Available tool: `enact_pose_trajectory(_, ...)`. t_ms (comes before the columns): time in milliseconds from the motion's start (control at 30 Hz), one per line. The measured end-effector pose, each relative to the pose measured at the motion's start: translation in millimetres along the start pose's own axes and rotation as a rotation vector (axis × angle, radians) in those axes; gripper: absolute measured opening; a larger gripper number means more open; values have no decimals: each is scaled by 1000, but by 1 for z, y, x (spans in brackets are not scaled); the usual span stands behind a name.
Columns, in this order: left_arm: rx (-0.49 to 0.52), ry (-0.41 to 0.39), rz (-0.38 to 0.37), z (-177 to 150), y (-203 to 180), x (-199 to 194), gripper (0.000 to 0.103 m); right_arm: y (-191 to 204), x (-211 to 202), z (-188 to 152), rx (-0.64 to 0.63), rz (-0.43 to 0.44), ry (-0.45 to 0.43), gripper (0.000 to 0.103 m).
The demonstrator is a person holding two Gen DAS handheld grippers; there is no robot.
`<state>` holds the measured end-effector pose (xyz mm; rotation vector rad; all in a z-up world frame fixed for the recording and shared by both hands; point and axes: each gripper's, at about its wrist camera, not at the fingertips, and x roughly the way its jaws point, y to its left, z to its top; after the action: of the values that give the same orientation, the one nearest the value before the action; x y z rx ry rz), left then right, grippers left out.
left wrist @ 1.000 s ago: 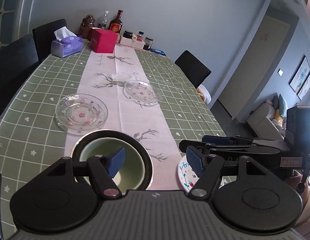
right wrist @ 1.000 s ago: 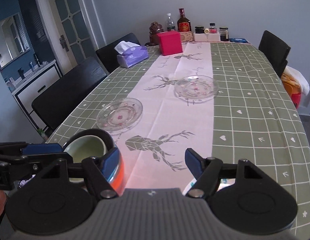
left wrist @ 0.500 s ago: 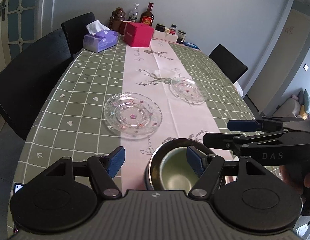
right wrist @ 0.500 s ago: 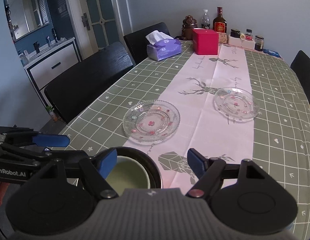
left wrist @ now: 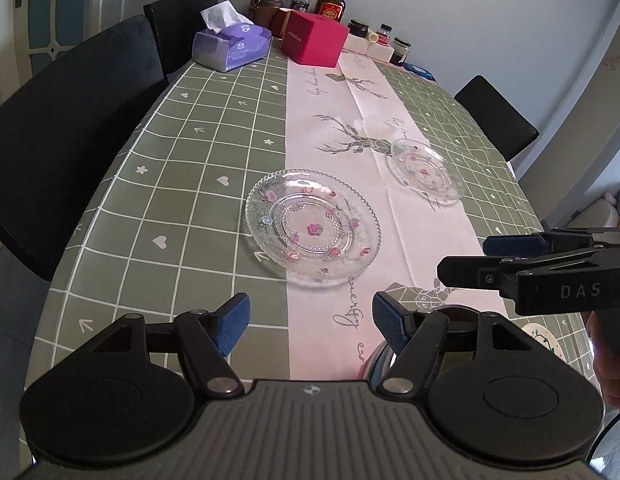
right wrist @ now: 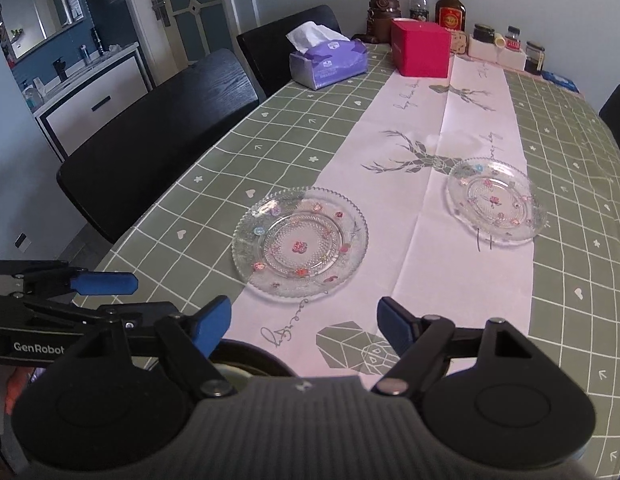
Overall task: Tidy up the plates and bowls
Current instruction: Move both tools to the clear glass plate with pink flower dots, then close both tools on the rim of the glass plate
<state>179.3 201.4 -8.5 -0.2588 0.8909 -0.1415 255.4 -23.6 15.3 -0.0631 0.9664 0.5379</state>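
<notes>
Both grippers hang side by side over the near end of the worktop [left wrist: 157,184], jaws spread wide, nothing held. Left gripper [left wrist: 307,322] points at the nearer glass plate [left wrist: 312,229]; right gripper [right wrist: 303,320] sits just to its right, aimed between the two plates. Nearer glass plate lies half on the green check, half on the pink runner [left wrist: 330,120]. Farther glass plate [left wrist: 428,170] rests on the runner, well apart from the first. A dark bowl [right wrist: 249,354] sits directly under the gripper bodies, mostly hidden; a painted white plate [left wrist: 546,338] peeks out at the near right edge.

Judgement: step in hand is reaching for the nearer glass plate. To do it well, come in low and level at the near rim, one finger under the scalloped lip and one on top. Glass is likely slick, so close firmly, lift straight, keep it flat.
</notes>
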Motion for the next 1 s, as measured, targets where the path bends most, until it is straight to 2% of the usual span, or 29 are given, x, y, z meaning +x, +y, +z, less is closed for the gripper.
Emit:
enact_pose_trajectory(167,-14,12,-22,12,12,21,81,-19,29,9,85,15,71,79)
enact_pose_trajectory(233,-41,9,-32,18,22,32,78,-27,41,12,117,19,96,77)
enact_pose_trajectory(300,-62,9,-28,24,30,43,75,-33,54,14,146,27,124,69)
enact_pose_trajectory(467,-64,7,-24,37,45,69,67,-51,85,21,217,38,179,59)
enact_pose_trajectory(733,-115,28,-36,45,65,99,60,-69,113,31,262,47,184,58)
enact_pose_trajectory(867,-138,36,-40,44,71,110,49,-75,123,31,296,69,182,54)
enact_pose_trajectory(1000,-126,19,-62,46,71,115,46,-77,126,31,307,86,152,54)
